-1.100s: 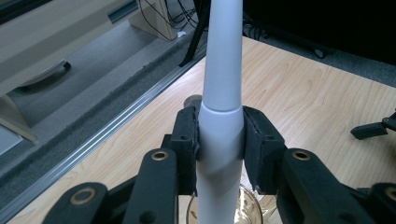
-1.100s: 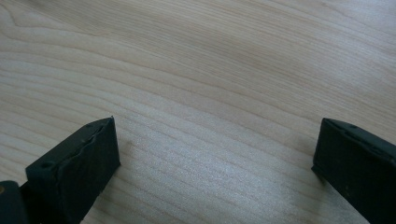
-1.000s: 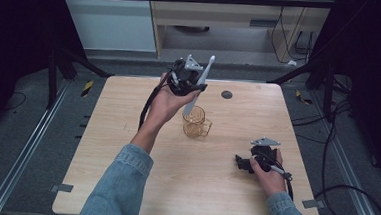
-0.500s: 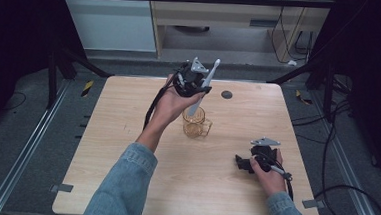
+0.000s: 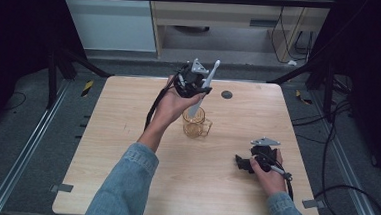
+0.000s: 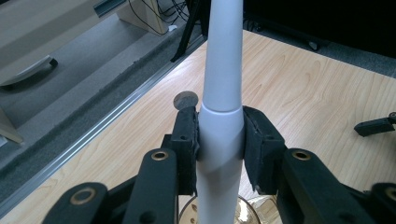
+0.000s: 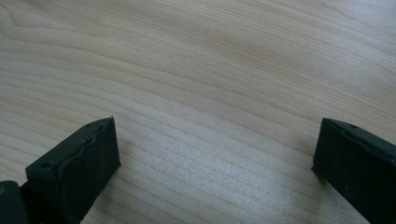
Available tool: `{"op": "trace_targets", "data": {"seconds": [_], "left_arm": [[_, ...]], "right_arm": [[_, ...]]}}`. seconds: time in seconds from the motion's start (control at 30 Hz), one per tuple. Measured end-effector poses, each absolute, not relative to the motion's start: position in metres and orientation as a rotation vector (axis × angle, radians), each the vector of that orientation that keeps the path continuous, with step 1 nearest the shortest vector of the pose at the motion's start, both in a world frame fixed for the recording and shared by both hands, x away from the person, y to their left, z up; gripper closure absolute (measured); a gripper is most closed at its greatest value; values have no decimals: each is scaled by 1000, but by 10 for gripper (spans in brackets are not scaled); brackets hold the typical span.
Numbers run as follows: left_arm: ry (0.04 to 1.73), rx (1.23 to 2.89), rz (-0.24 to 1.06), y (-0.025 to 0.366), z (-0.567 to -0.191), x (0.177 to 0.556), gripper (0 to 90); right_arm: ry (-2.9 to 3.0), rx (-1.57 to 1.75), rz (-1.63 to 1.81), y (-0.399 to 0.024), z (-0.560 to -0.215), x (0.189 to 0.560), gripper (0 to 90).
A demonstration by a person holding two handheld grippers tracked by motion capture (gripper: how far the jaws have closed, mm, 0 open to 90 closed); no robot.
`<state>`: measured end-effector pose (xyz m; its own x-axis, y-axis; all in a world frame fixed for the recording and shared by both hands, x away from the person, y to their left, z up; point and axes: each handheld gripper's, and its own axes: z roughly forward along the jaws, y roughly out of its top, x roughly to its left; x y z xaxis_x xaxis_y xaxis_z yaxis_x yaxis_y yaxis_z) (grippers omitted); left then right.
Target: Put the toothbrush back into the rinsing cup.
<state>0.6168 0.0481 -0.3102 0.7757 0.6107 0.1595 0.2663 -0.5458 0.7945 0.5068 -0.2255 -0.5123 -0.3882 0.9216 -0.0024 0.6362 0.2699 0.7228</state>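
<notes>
My left gripper (image 5: 196, 86) pinches a white toothbrush handle (image 6: 220, 107), its lower end inside the amber glass mug (image 5: 195, 123). My right gripper (image 7: 215, 163) rests spread wide on the wooden table (image 5: 127, 118).

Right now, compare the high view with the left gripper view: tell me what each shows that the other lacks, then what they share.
High view alone: the person's left hand lifting the left gripper above the amber mug's handle and full outline, and the right hand resting the right gripper on the table.

Left gripper view alone: the jaws pressed on both sides of the white toothbrush, just below a seam in its handle.

Both: the toothbrush, the mug rim beneath it, the wooden table, and the dark round disc near the far edge.
</notes>
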Motion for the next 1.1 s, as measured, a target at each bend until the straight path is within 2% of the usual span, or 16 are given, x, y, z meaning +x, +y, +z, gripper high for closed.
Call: {"op": "trace_targets", "data": {"seconds": [1.1], "left_arm": [[654, 2207, 486, 47, -352, 630, 676]], "right_arm": [[2120, 1405, 907, -226, -512, 507, 5]]}}
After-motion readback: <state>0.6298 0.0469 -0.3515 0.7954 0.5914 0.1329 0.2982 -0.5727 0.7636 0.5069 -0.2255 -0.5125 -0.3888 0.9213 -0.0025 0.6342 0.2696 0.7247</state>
